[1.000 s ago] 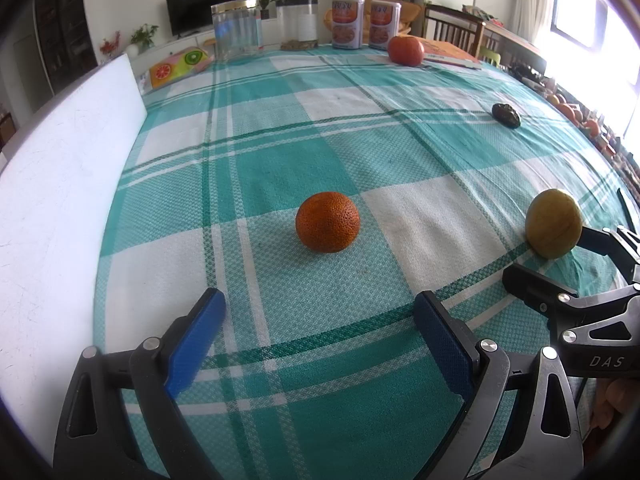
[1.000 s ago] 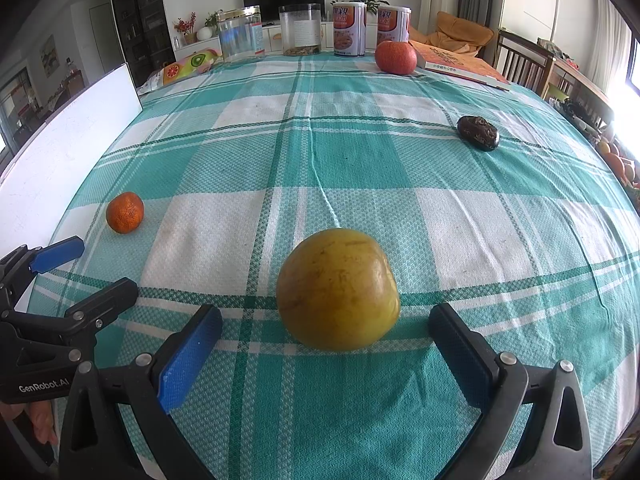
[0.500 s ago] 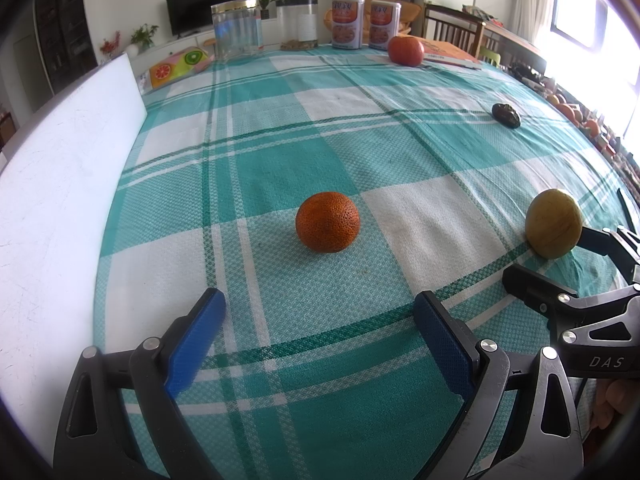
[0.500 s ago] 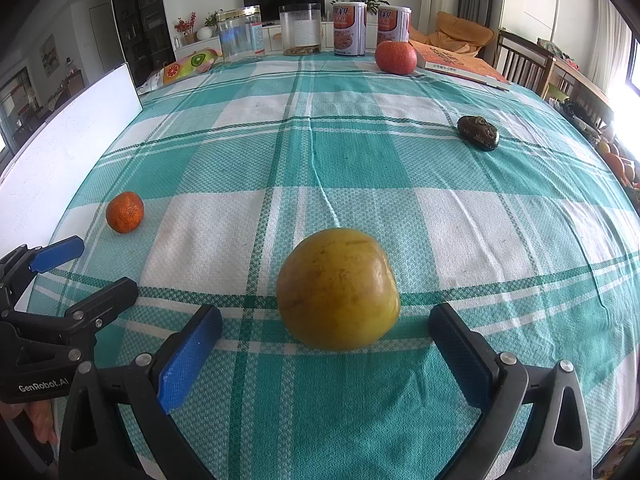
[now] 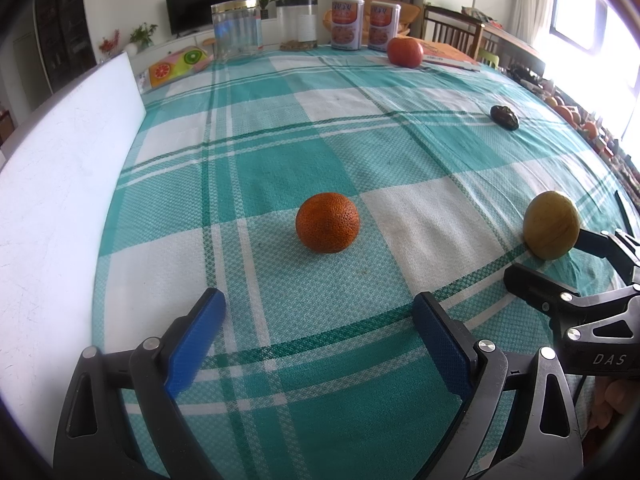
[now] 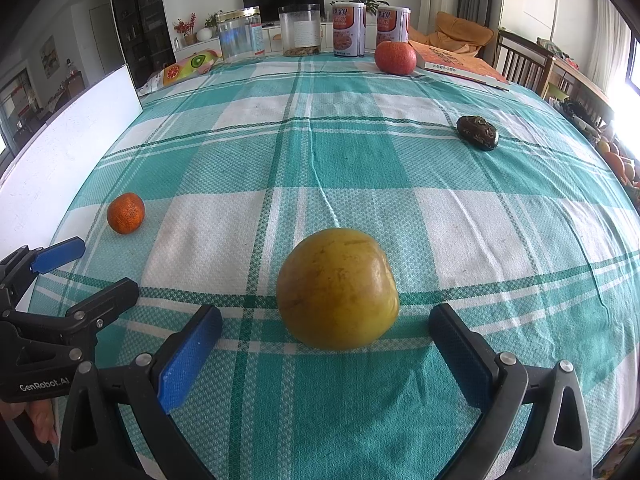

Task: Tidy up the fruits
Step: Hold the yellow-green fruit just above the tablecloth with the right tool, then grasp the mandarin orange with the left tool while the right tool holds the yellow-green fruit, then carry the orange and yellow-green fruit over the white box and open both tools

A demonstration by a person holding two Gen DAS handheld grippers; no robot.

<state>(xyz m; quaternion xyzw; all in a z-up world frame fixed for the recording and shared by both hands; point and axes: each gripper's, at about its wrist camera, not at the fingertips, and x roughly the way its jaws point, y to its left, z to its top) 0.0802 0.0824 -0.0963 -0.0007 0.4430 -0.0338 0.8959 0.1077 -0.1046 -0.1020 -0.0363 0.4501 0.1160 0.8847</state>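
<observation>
A small orange mandarin [image 5: 327,222] lies on the teal checked tablecloth [image 5: 280,160], a short way ahead of my left gripper [image 5: 320,320], which is open and holds nothing. In the right wrist view a large yellow fruit [image 6: 337,288] sits just in front of my right gripper [image 6: 326,336], whose blue pads stand wide apart on either side without touching it. The same mandarin [image 6: 125,213] shows at the left there, and the yellow fruit [image 5: 551,224] at the right of the left wrist view. A red-orange fruit [image 6: 395,57] rests far back, and a dark wrinkled fruit [image 6: 478,132] at the right.
A white board [image 5: 60,200] stands along the table's left edge. Jars [image 6: 239,35] and two cans [image 6: 349,30] line the far edge, with a book [image 6: 460,62] and a fruit-print packet [image 6: 188,66]. Wooden chairs [image 6: 524,60] stand at the right.
</observation>
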